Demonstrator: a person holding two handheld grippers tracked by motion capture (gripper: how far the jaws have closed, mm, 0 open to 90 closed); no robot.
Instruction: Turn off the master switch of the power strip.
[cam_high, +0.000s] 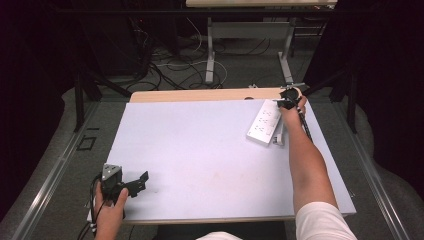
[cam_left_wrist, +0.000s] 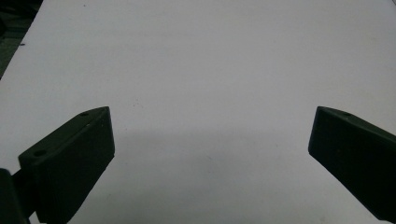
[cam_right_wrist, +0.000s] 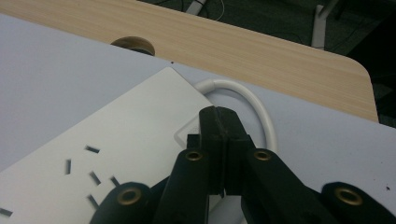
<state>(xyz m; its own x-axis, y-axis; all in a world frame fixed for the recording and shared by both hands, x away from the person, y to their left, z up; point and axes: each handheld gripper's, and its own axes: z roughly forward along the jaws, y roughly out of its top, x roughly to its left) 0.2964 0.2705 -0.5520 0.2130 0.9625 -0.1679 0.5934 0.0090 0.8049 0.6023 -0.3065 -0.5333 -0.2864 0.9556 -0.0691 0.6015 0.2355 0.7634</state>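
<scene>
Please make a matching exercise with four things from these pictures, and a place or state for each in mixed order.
Things:
1. left claw
2. right claw
3. white power strip
4. white cable

States or places:
A. curves out from the strip's end
B. jaws pressed together, tips over the strip's end
C. jaws wide apart over the bare white sheet
D. lies near the table's far right corner

Pairs: 1-C, 2-B, 3-D, 4-A

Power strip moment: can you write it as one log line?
right hand-held gripper: shut, tips over power strip switch end | left hand-held gripper: open, nothing between
</scene>
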